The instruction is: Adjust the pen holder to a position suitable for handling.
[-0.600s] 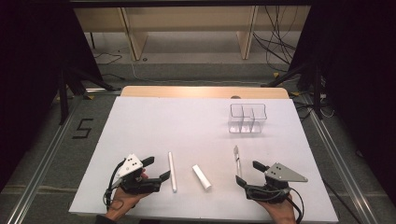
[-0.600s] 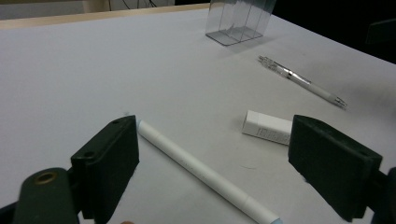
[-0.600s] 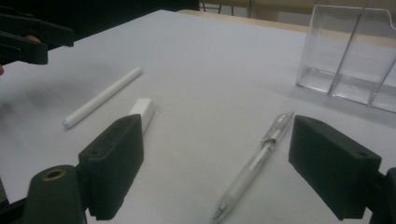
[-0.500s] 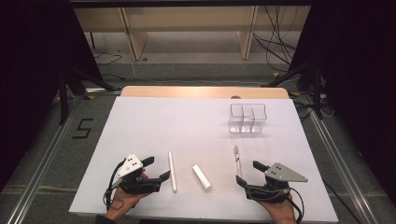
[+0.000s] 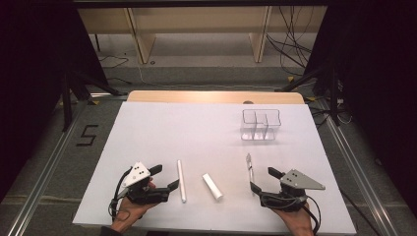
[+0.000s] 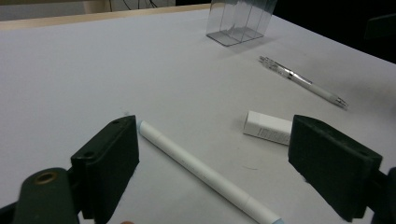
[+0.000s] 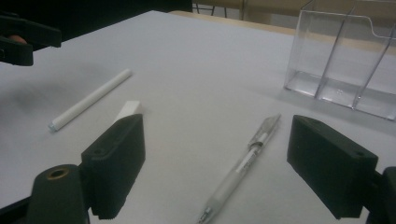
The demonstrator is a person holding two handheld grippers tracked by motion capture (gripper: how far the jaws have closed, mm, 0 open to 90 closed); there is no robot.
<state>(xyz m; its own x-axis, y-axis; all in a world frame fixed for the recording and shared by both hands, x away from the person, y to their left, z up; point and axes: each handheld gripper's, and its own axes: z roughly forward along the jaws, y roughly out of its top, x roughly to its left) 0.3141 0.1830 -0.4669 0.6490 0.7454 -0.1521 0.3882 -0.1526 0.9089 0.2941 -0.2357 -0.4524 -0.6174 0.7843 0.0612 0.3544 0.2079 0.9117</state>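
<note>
Nearest, left hand-held gripper (image 5: 164, 178): released, jaws spread wide with nothing gripped, resting at the near edge of the table (image 5: 196, 128); in the left gripper view the white pen lies on the table between the jaws, touching neither pad for certain.
Right hand-held gripper (image 5: 261, 180): released as well, jaws apart and gripping nothing; in the right gripper view the clear pen lies on the table between them.
White pen (image 5: 181, 180): a capped white stick pen lying flat, just beside the left hand-held gripper.
Eraser (image 5: 212, 187): a small white block in a paper sleeve, lying flat between the two pens, apart from both.
Clear pen (image 5: 250, 167): a translucent click pen with a white grip, flat on the table, its near end by the right hand-held gripper.
Organiser (image 5: 260, 125): a clear plastic box with upright dividers forming compartments, standing at the far right of the table, well apart from the pens; every compartment that can be seen through holds nothing.
</note>
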